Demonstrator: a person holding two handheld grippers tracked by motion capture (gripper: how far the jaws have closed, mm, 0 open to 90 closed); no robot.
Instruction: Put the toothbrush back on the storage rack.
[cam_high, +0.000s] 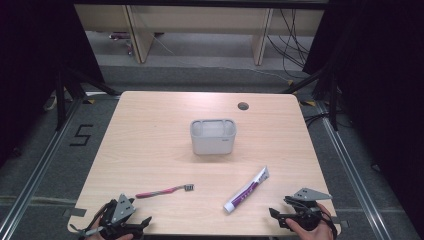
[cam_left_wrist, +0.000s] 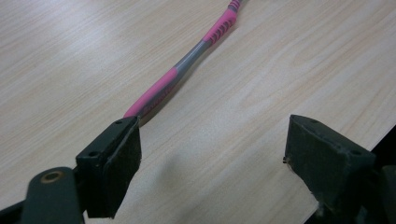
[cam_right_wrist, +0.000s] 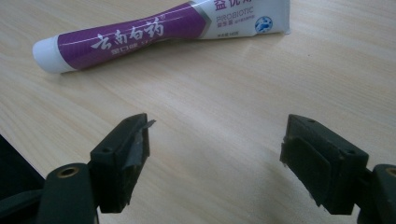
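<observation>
On the desk (cam_high: 150, 125) a holder (cam_high: 213, 136) stands at the middle, slightly toward the far edge, with a cable hole (cam_high: 243, 105) behind it near that edge. A toothbrush (cam_high: 165, 190) lies near the near edge, left of centre, its head pointing right. A toothpaste tube (cam_high: 246, 190) lies right of centre, slanting from near-left to far-right. The left gripper (cam_high: 142, 220) sits at the near left corner, just before the toothbrush's handle end; the right gripper (cam_high: 280, 207) sits at the near right corner, right of the tube.
</observation>
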